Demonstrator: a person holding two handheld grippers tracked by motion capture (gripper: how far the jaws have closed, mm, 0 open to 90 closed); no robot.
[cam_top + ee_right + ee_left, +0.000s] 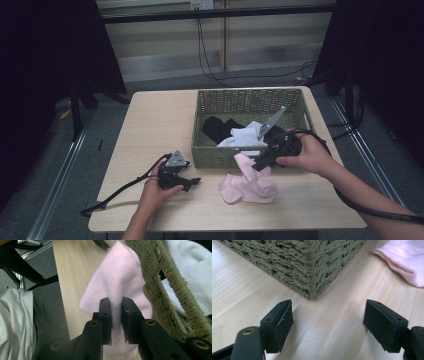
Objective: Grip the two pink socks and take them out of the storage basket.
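Note:
A pale pink cloth point(248, 186) lies on the wooden table point(155, 125) just in front of a woven green basket point(250, 93). One corner of it is lifted up to my right gripper point(255, 166), which is shut on that corner. In the right gripper view the pink cloth point(120, 277) hangs pinched between the two black pads of the right gripper point(116, 300), close beside the basket wall point(175, 290). My left gripper point(192, 182) rests on the table to the left, open and holding nothing. The left gripper point(328, 312) faces a basket corner point(312, 260), with the pink cloth point(404, 257) to the right.
Inside the basket lie a white cloth point(245, 136) and a black cloth point(220, 127). Black cables trail from both grippers over the table's front edge. Bare tabletop stretches left of the basket. Dark stands flank the table on the floor.

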